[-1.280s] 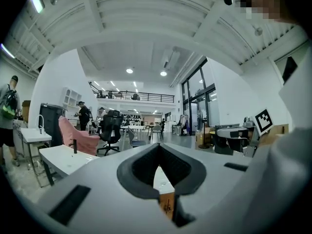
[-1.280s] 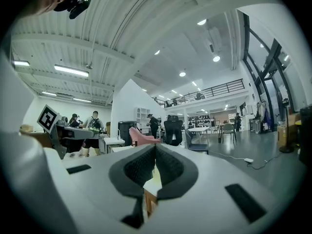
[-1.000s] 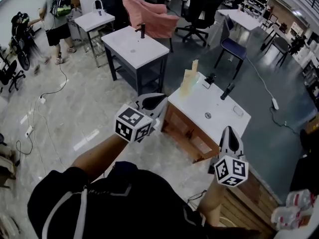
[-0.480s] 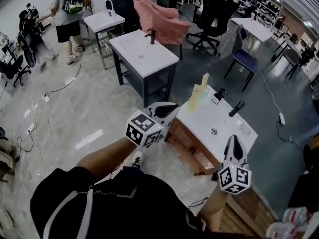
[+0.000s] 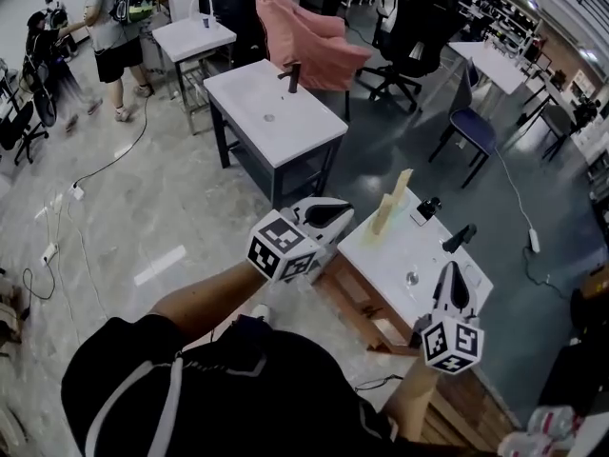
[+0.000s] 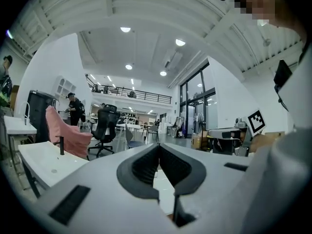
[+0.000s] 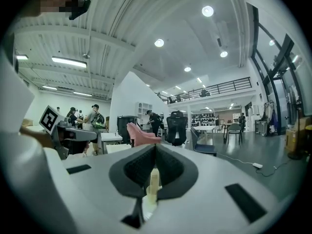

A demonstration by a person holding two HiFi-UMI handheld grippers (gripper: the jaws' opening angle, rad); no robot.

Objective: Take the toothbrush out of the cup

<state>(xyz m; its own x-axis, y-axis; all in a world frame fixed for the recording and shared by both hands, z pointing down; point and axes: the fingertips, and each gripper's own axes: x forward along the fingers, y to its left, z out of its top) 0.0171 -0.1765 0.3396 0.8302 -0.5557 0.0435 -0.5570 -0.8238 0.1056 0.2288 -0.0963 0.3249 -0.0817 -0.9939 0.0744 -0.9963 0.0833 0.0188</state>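
Note:
A tall beige toothbrush (image 5: 401, 187) stands upright in a pale cup (image 5: 383, 222) at the far left corner of a white sink counter (image 5: 395, 255). My left gripper (image 5: 344, 209) is shut and empty, held level in the air just left of the cup and not touching it. My right gripper (image 5: 452, 271) is also shut and empty, over the counter's near right part. In the right gripper view the cup and toothbrush (image 7: 153, 178) show small beyond the closed jaws. The left gripper view shows closed jaws and the counter's white top (image 6: 163, 189) beyond them.
A black faucet (image 5: 459, 237), a drain (image 5: 411, 278) and a small black item (image 5: 424, 208) are on the counter, over a wooden cabinet (image 5: 366, 312). A second sink table (image 5: 271, 112), a pink-draped chair (image 5: 309, 36), office chairs and a person (image 5: 116, 12) stand beyond. Cables cross the floor.
Both grippers have travelled forward toward the sink counter, which now lies closer beneath them. The left gripper has come nearer to the cup. Both jaws stayed shut.

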